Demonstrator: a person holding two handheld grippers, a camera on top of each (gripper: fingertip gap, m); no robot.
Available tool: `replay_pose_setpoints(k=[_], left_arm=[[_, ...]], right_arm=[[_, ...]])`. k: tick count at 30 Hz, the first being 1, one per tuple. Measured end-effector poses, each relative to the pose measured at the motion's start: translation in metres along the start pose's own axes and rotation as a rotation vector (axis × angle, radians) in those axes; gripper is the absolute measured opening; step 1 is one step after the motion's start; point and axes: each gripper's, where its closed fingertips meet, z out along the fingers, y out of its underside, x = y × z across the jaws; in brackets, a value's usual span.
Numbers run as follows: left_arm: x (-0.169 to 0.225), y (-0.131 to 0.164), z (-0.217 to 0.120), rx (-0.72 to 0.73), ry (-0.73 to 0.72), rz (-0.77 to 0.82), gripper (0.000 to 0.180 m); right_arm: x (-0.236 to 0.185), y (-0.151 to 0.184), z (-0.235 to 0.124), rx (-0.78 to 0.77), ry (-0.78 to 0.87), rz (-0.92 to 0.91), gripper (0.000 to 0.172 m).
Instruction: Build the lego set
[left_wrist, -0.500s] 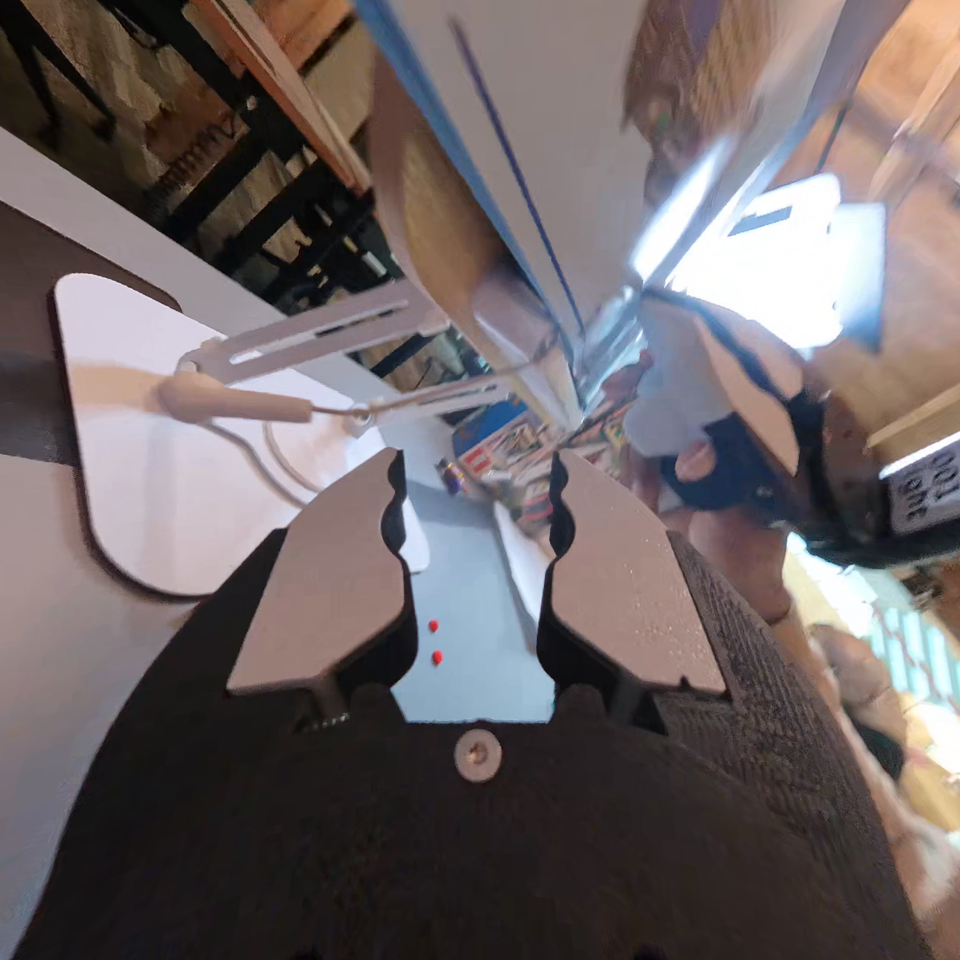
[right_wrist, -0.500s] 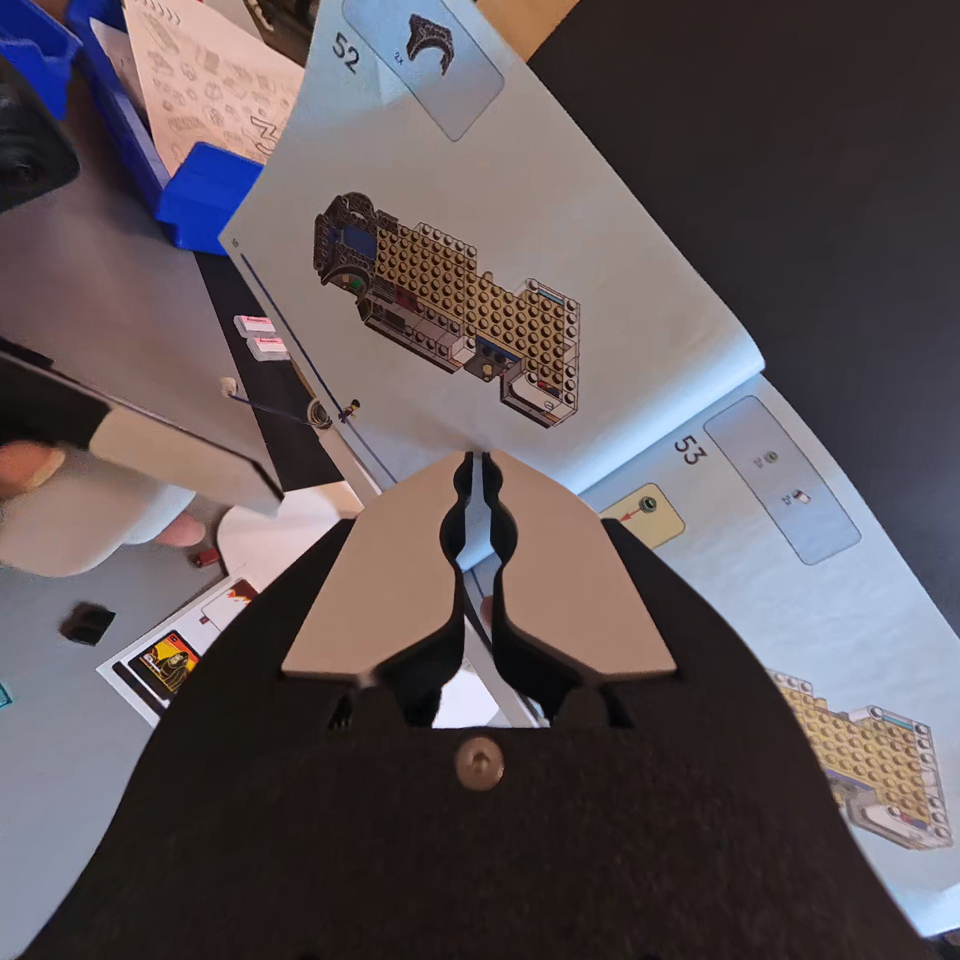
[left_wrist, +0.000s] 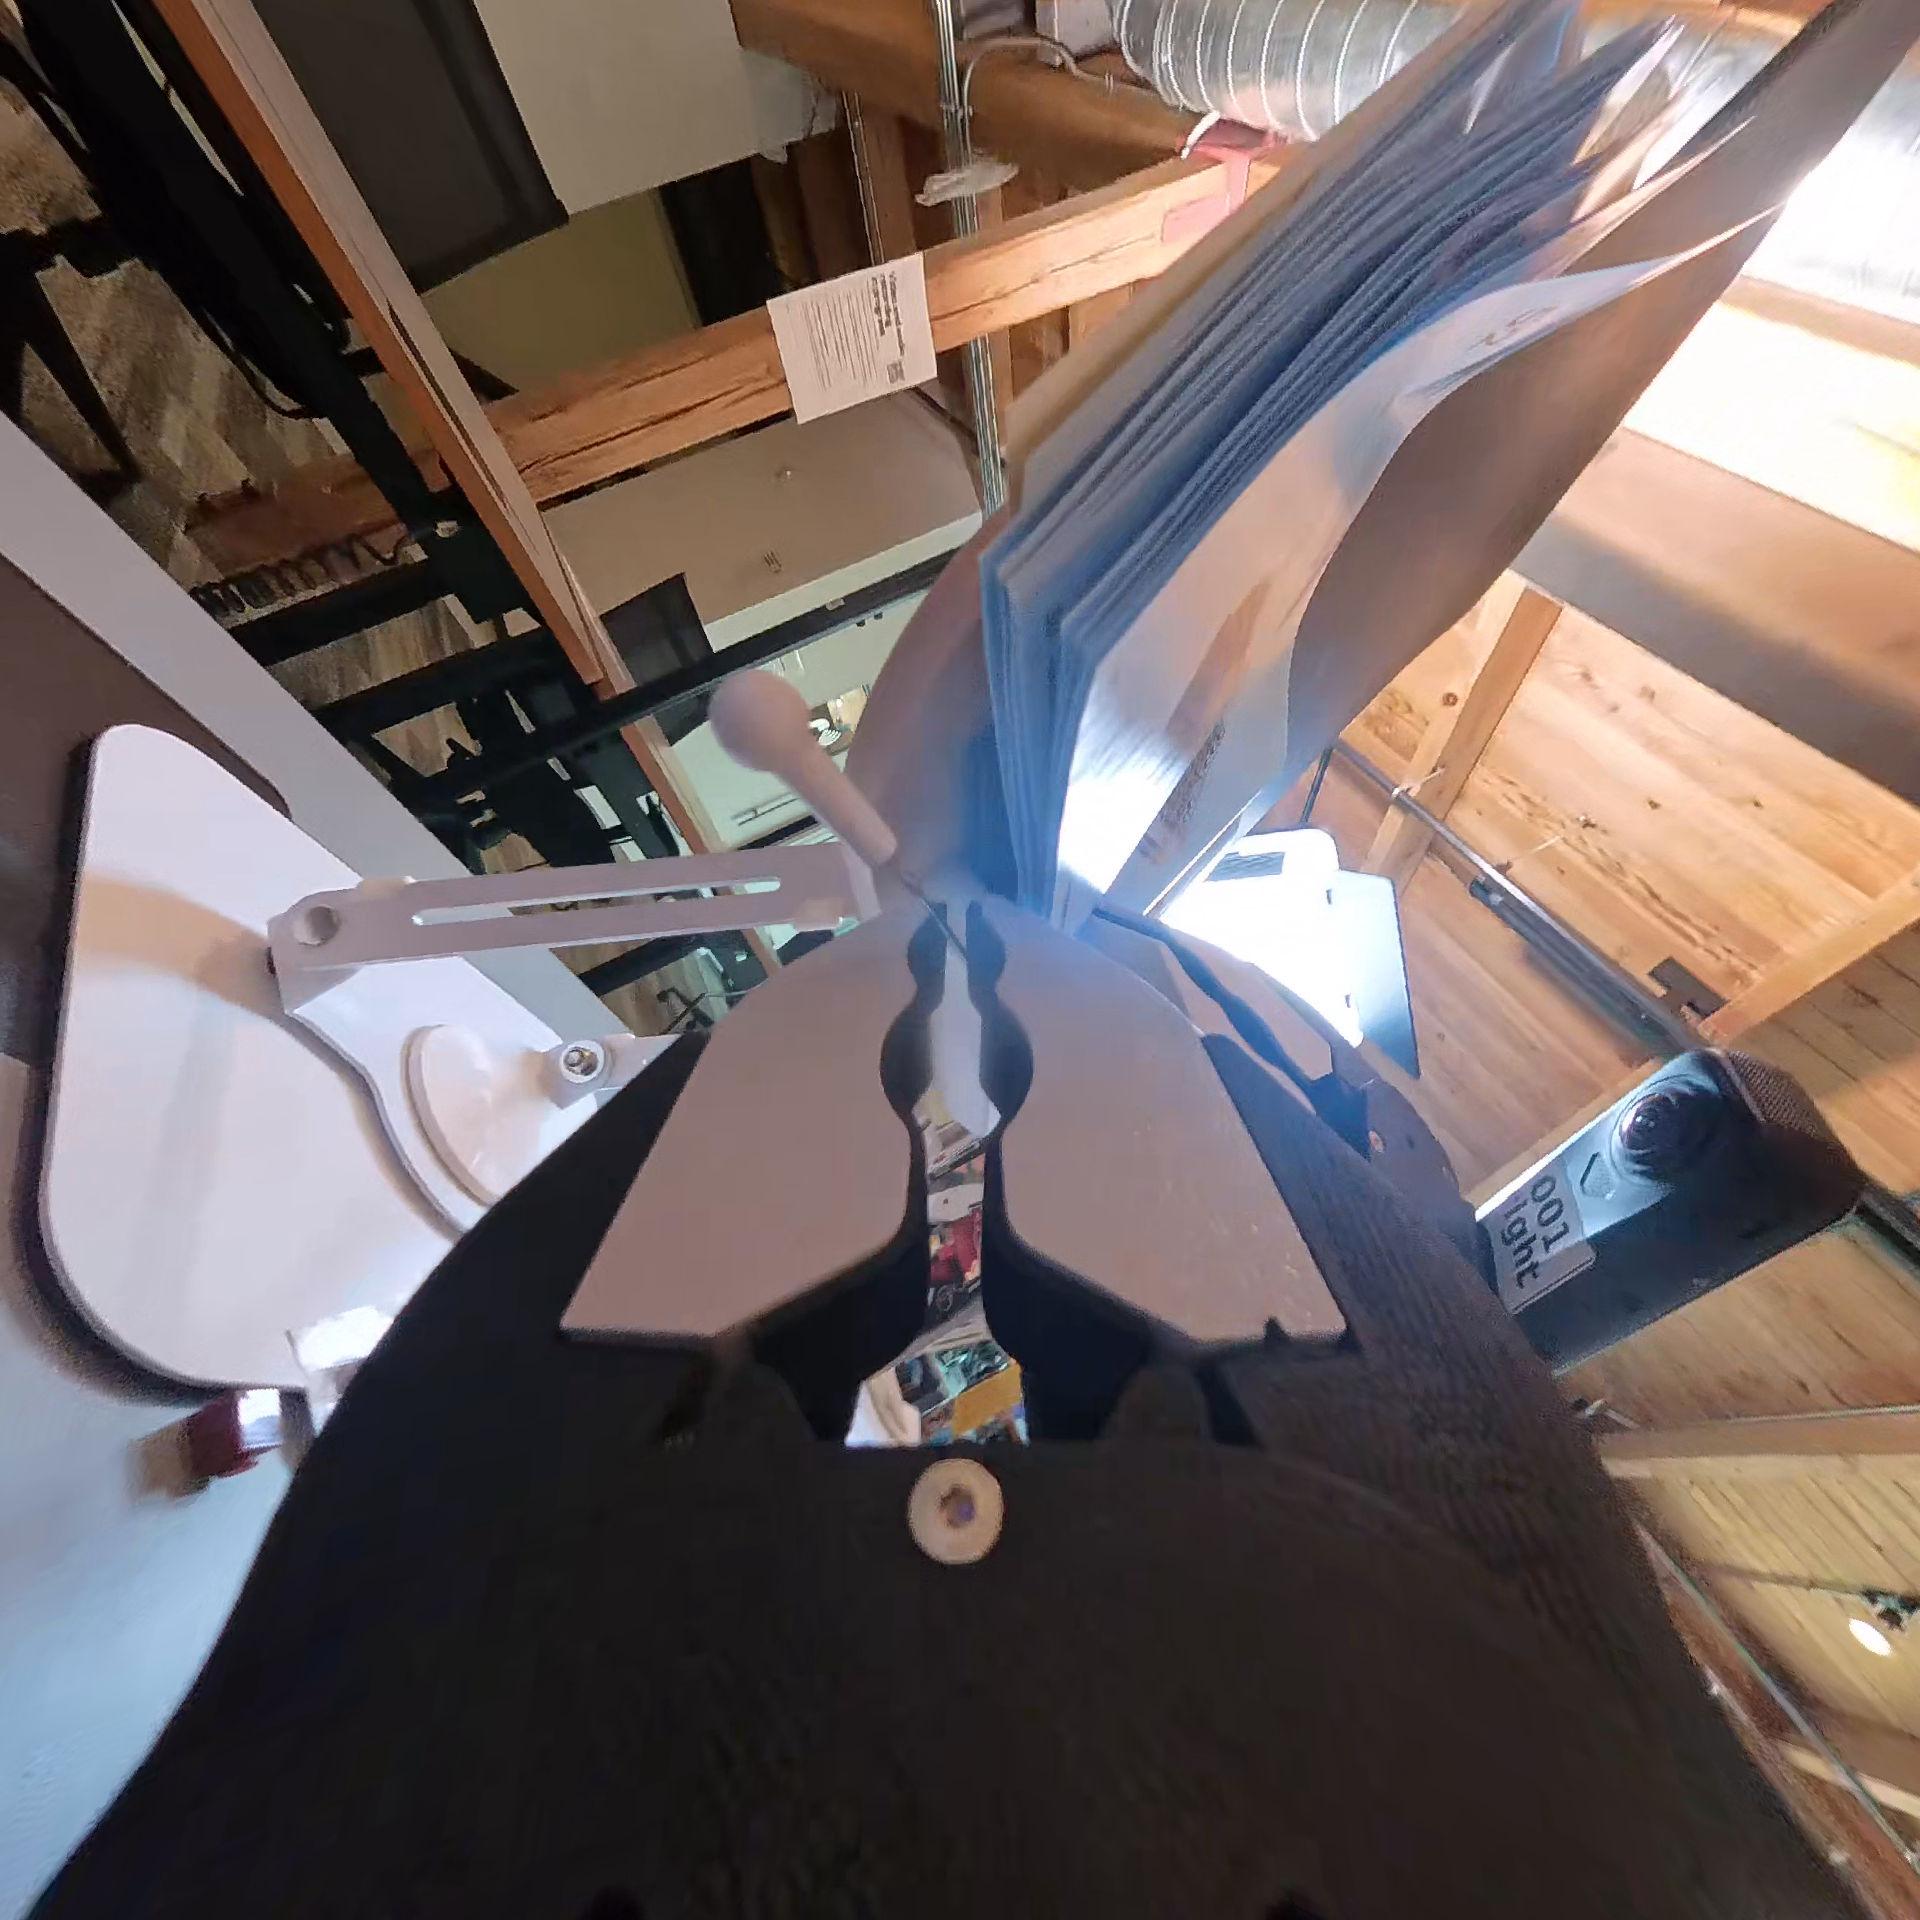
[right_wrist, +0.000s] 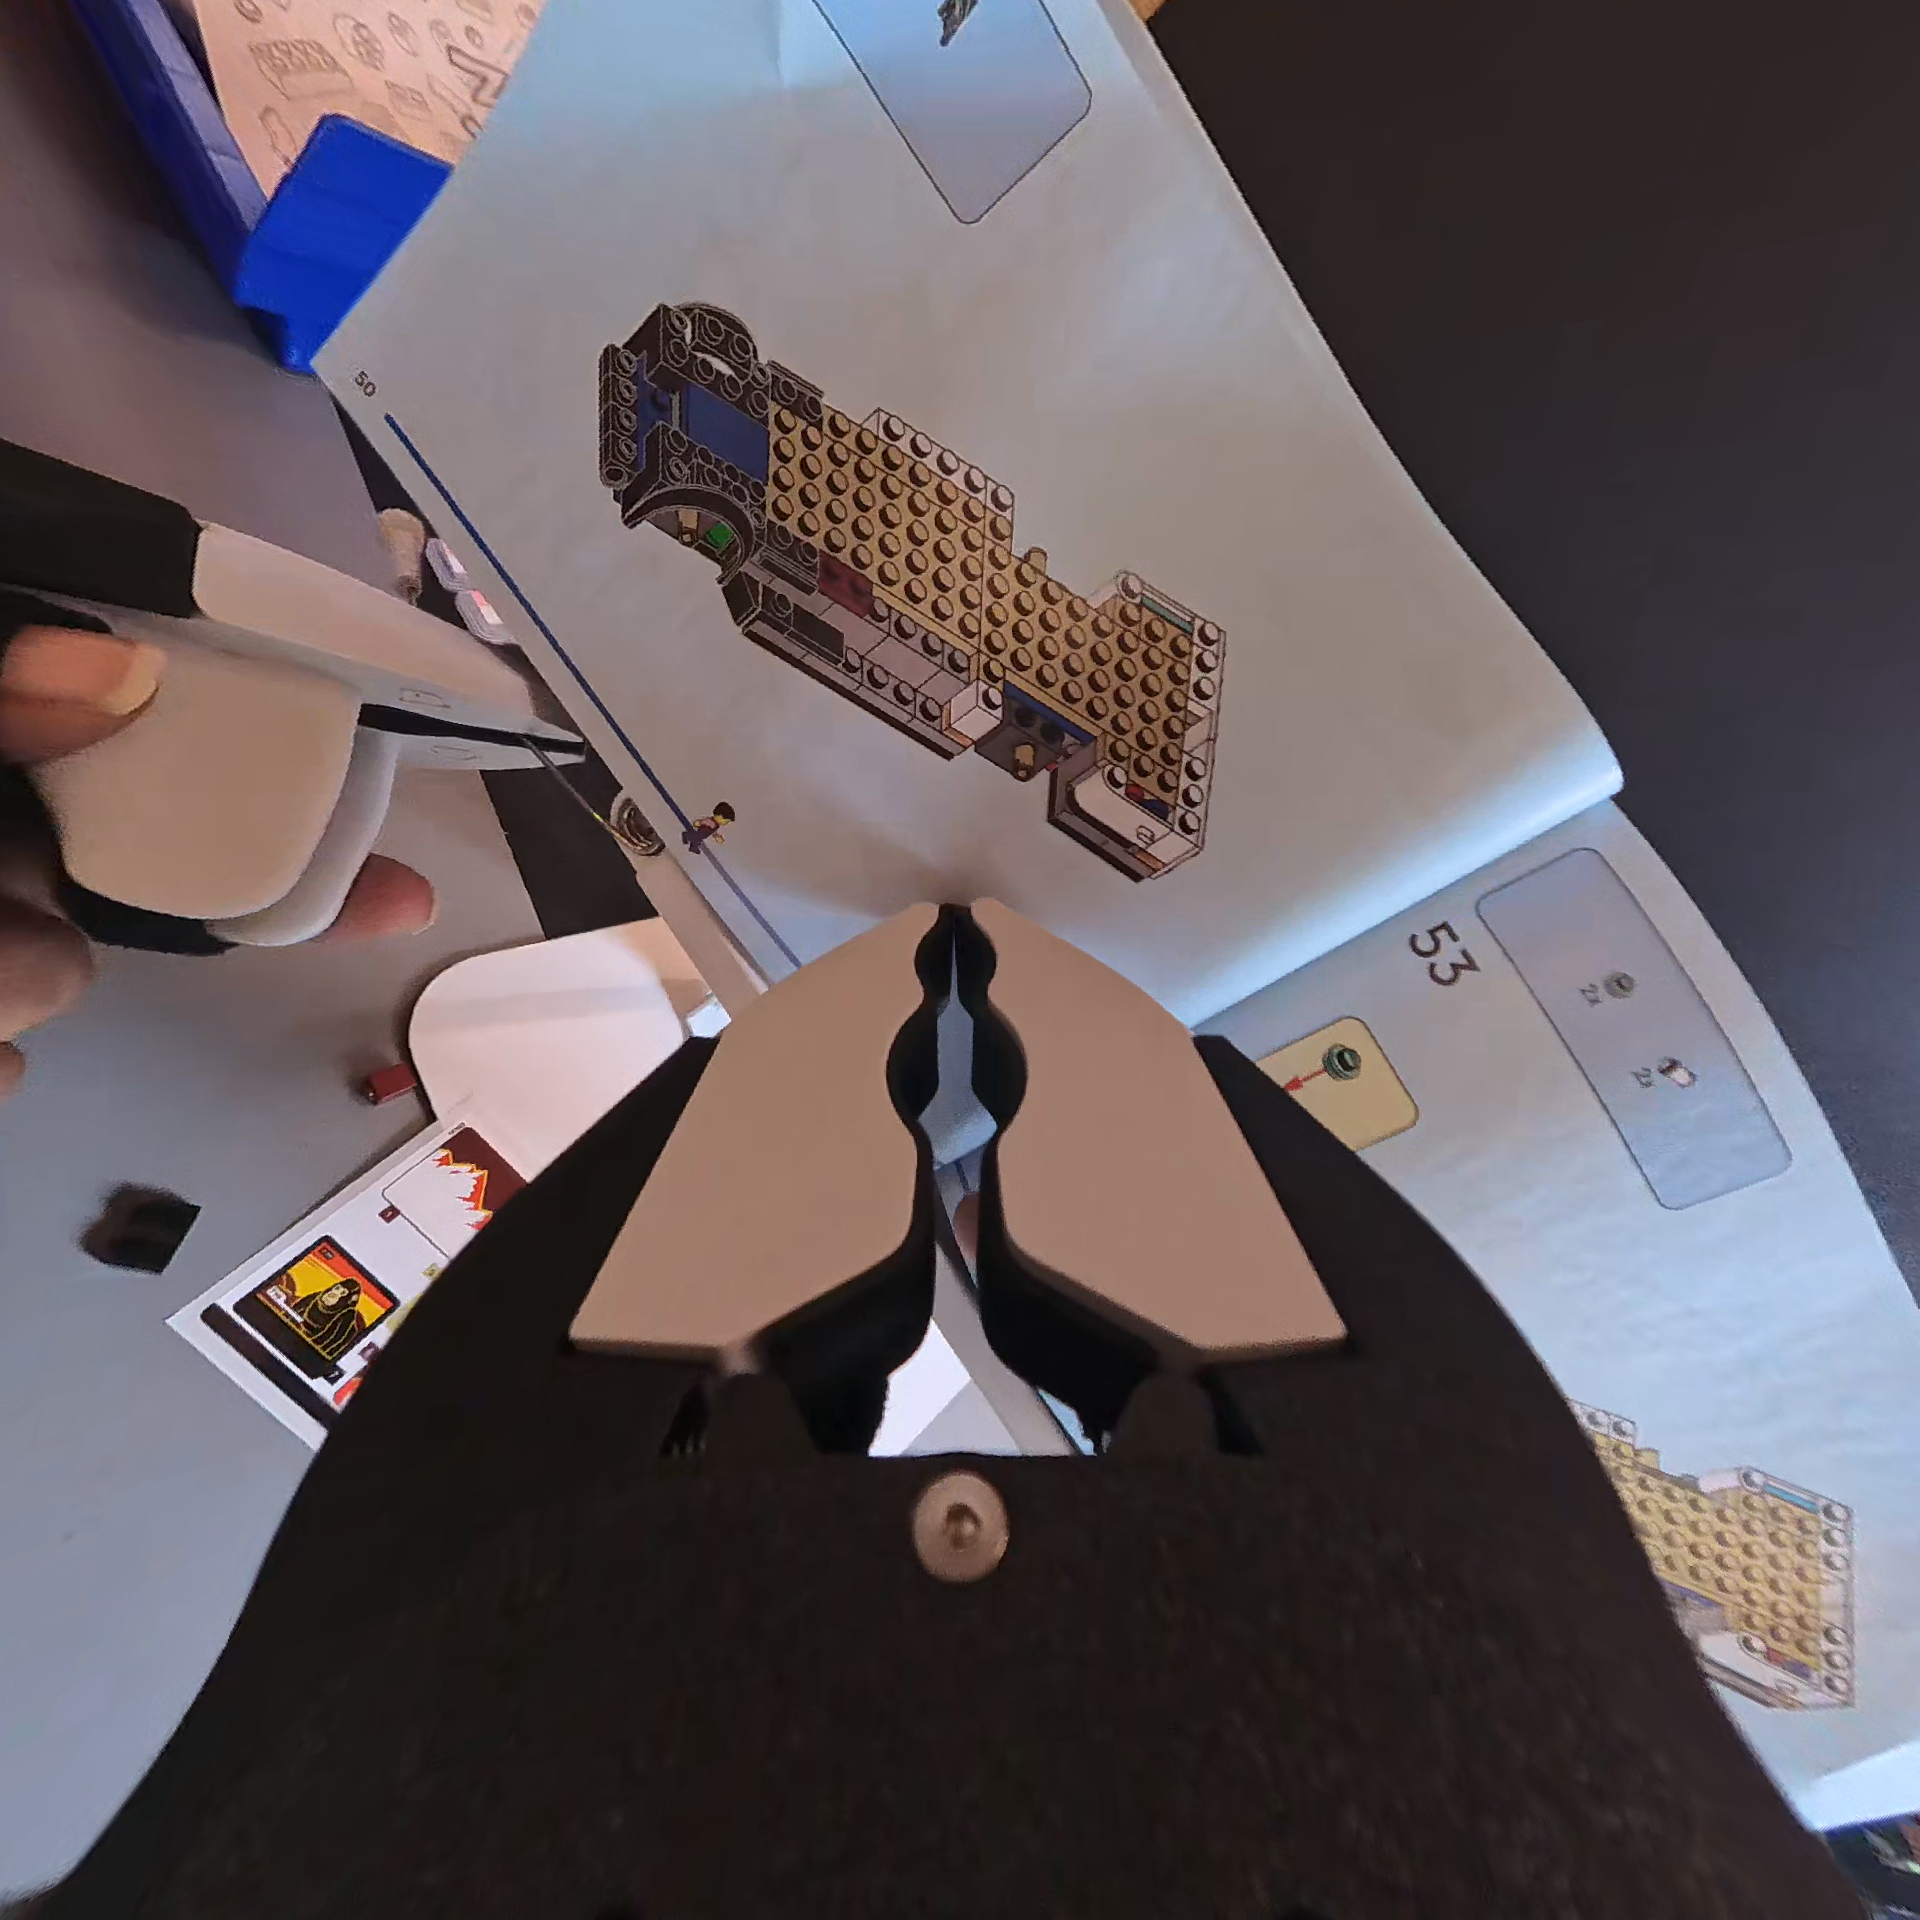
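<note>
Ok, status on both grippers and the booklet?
Right gripper shut on a lifted booklet page. Left gripper shut on the thin wire arm of the white stand. Fanned pages just above the left tips.

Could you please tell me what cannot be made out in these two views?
Left wrist view: booklet pages are motion-blurred, print illegible.
Left wrist view: glare washes out the white device behind the booklet.
Right wrist view: blue bin cut off by the top edge, contents unseen.
Right wrist view: small dark piece on the table, blurred, kind unclear.
Right wrist view: right gripper's body hides the lower spread beneath the pinched page.
</note>
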Motion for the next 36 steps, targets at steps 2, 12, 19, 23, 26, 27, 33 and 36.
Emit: replay_pose_setpoints(k=[2,12,19,23,26,27,33,36], left_arm=[[0.002,0.0,-0.001,0.03,0.002,-0.028,0.002],[0.01,0.008,-0.008,0.14,-0.052,0.089,0.001],[0.027,0.009,0.002,-0.044,-0.238,0.652,0.001],[0.038,0.016,0.019,-0.227,-0.297,1.057,0.001],[0.036,0.025,0.034,-0.397,-0.326,1.301,0.001],[0.035,0.027,0.036,-0.443,-0.327,1.371,0.001],[0.033,0.035,0.039,-0.588,-0.331,1.673,0.002],[0.033,0.038,0.039,-0.619,-0.34,1.8,0.002]], right_arm=[[-0.001,0.0,0.001,-0.011,0.003,0.001,0.0],[-0.008,-0.008,0.01,-0.073,0.004,-0.025,0.0],[-0.015,-0.013,0.012,-0.066,-0.037,-0.037,0.0],[-0.016,-0.013,0.01,-0.024,-0.075,0.034,0.0],[-0.018,-0.01,0.008,-0.009,-0.112,0.093,0.0],[-0.019,-0.006,0.007,-0.013,-0.124,0.114,0.0],[-0.011,0.01,-0.024,0.114,-0.127,0.333,0.0],[0.006,0.031,-0.029,0.129,-0.062,0.427,0.0]])
